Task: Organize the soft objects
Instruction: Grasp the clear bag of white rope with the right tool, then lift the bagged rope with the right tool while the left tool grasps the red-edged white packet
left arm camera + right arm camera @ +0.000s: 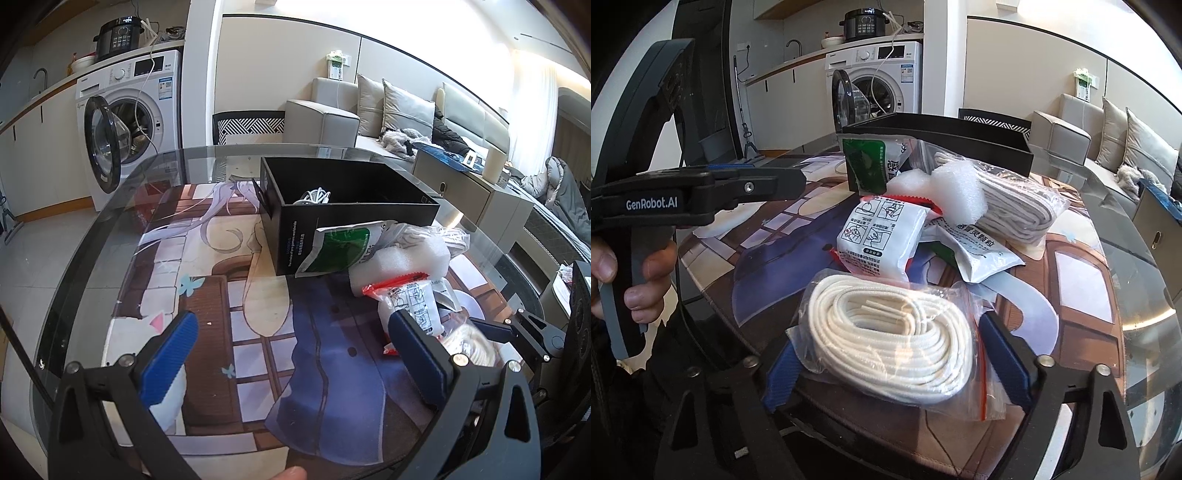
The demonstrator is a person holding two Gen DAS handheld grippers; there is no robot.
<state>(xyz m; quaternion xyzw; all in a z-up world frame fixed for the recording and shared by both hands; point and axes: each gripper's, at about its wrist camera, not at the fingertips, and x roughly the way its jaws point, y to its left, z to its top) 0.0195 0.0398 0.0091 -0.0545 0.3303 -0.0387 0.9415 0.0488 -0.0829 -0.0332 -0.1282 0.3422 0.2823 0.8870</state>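
A black open box [351,206] stands on the table with a white cord coil [314,195] inside; it also shows in the right wrist view [960,136]. A pile lies beside it: a green-white pouch [336,251], white foam [399,258], and a white packet with a red edge [410,299]. My left gripper [295,354] is open and empty above the mat, left of the pile. My right gripper [890,365] is open, its blue pads on either side of a bagged coil of white rope [890,332]. Whether the pads touch the bag is unclear.
The round glass table [122,206] carries a printed mat [229,295]. In the right wrist view lie a bag of folded white cloth [1015,206], a second pouch [982,251] and the left gripper body [701,195]. A washing machine [125,122] and sofa [388,110] stand behind.
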